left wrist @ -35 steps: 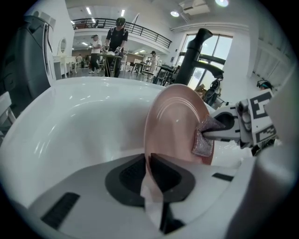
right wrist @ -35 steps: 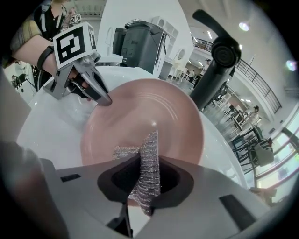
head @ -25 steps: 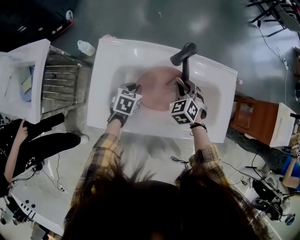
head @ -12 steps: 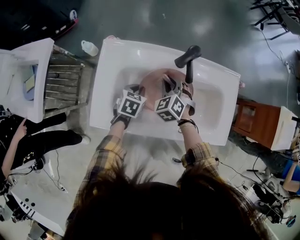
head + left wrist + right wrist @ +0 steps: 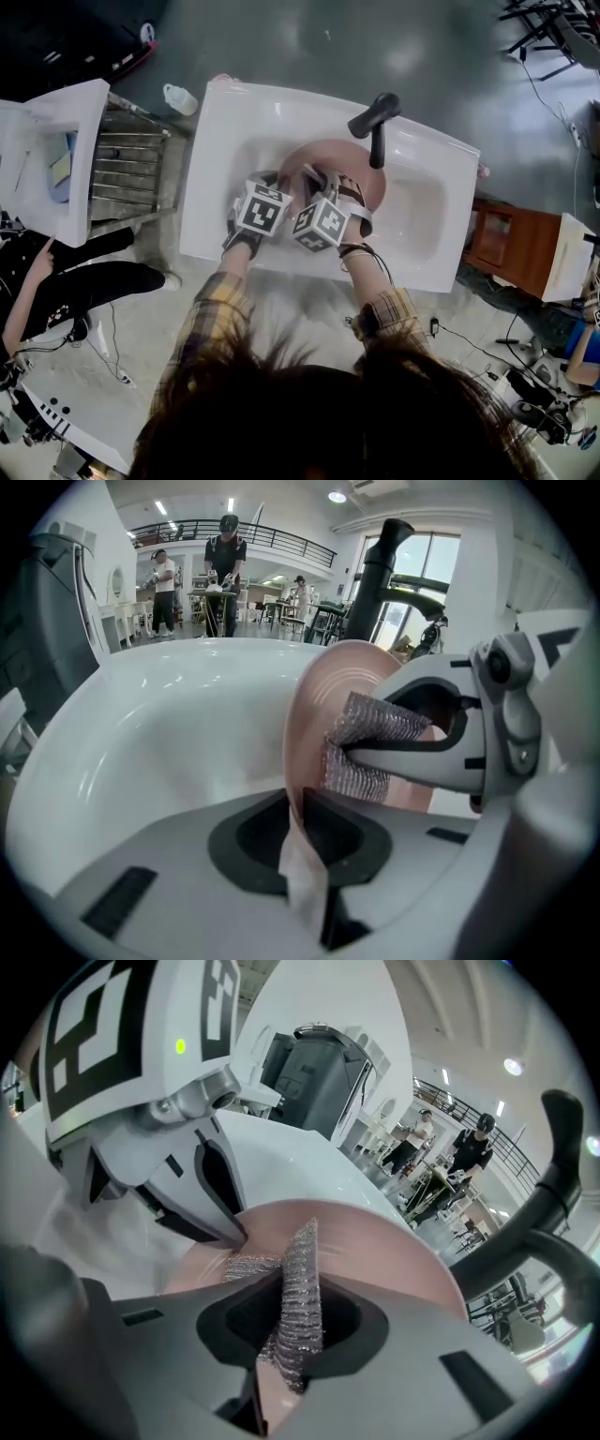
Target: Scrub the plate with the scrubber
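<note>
A pink plate (image 5: 349, 161) stands tilted in the white sink basin (image 5: 427, 202). My left gripper (image 5: 275, 183) is shut on the plate's rim; in the left gripper view the plate (image 5: 328, 700) runs edge-on between the jaws of that gripper (image 5: 302, 810). My right gripper (image 5: 322, 187) is shut on a silver mesh scrubber (image 5: 300, 1283), which presses flat against the plate's face (image 5: 384, 1251) close beside the left gripper (image 5: 159, 1138). In the left gripper view the scrubber (image 5: 370, 747) lies against the plate, pinched by the right gripper's fingers (image 5: 427, 766).
A black faucet (image 5: 375, 120) arches over the basin's far side. A metal drying rack (image 5: 122, 164) and a white bottle (image 5: 178, 97) stand left of the sink. A seated person (image 5: 66, 286) is at the left, a wooden cabinet (image 5: 506, 239) at the right.
My right gripper with the scrubber has slid left across the plate, from beside the faucet to right beside the left gripper. The left gripper has held the plate still.
</note>
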Demonstrator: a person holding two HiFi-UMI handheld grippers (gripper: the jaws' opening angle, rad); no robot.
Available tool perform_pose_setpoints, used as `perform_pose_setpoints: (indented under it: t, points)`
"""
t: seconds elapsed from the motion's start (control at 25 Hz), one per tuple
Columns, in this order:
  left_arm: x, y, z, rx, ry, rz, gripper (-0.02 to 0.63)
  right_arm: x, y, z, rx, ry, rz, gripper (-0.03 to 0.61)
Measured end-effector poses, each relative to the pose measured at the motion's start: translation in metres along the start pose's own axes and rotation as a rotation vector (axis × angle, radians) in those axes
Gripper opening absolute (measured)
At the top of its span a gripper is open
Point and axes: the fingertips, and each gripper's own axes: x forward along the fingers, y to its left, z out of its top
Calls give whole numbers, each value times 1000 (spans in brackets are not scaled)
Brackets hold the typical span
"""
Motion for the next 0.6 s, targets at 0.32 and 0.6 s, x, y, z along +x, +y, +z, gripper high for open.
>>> perform_pose_setpoints:
  t: [0.32, 0.6]
  points:
    - [2, 0, -2, 13, 13, 5, 34, -1, 24, -19, -41, 48, 63, 79]
    - [3, 1, -1, 18, 16, -2, 34, -7, 39, -48, -49, 106, 116, 80]
